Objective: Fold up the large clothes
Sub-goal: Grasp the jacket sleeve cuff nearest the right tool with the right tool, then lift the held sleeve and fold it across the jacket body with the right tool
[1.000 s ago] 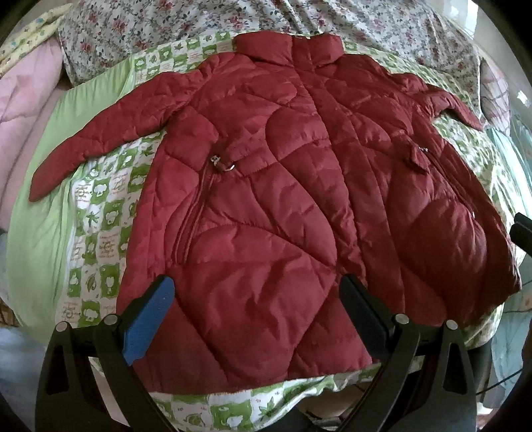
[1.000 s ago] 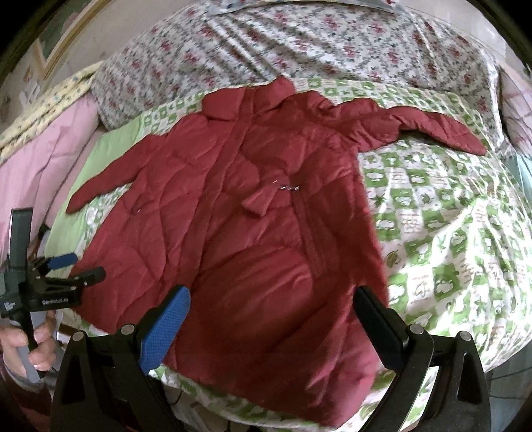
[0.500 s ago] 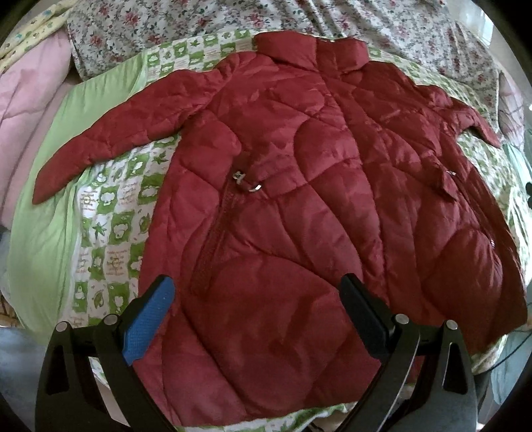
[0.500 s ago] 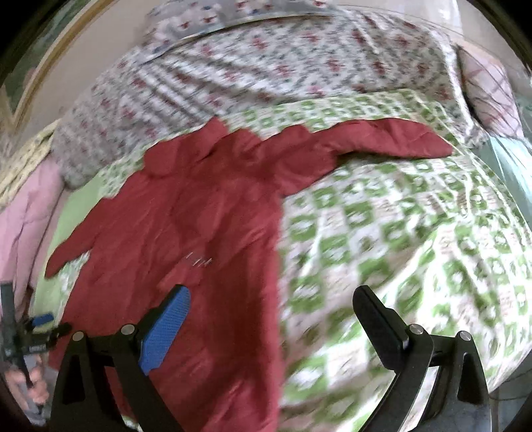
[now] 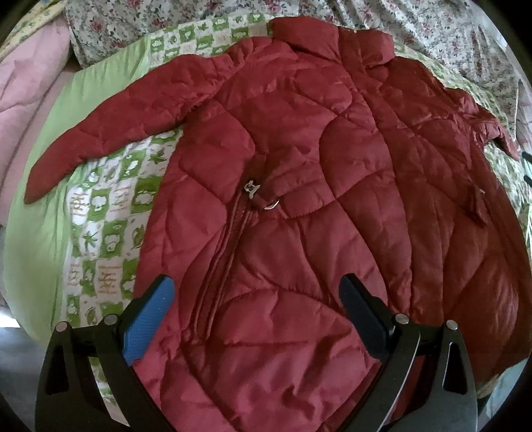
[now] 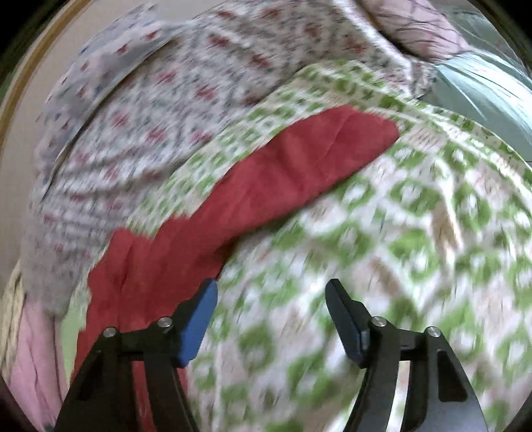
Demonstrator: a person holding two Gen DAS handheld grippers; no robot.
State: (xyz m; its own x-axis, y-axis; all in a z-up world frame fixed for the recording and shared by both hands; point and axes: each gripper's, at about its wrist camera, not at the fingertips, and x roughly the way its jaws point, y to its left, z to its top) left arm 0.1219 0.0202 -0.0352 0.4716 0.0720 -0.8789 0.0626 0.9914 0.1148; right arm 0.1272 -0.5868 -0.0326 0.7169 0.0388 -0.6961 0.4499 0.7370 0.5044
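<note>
A large red quilted jacket [image 5: 316,199] lies spread flat, front up, on a green-and-white patterned bedsheet [image 5: 109,212], both sleeves out. Its left sleeve [image 5: 109,126] reaches far left. My left gripper [image 5: 256,309] is open and empty, low over the jacket's lower front. In the blurred right wrist view the jacket's right sleeve [image 6: 282,172] stretches up and right over the sheet [image 6: 415,249]. My right gripper [image 6: 271,309] is open and empty, over the sheet just below that sleeve's upper part.
A floral quilt [image 5: 432,26] lies along the bed's far side, also in the right wrist view [image 6: 149,109]. Pink bedding [image 5: 30,73] lies at the left. A pale teal cover [image 6: 482,86] lies at the far right.
My left gripper has moved in closer over the jacket's lower front. My right gripper has swung right and forward, from the jacket's hem to its right sleeve; its fingers have narrowed somewhat.
</note>
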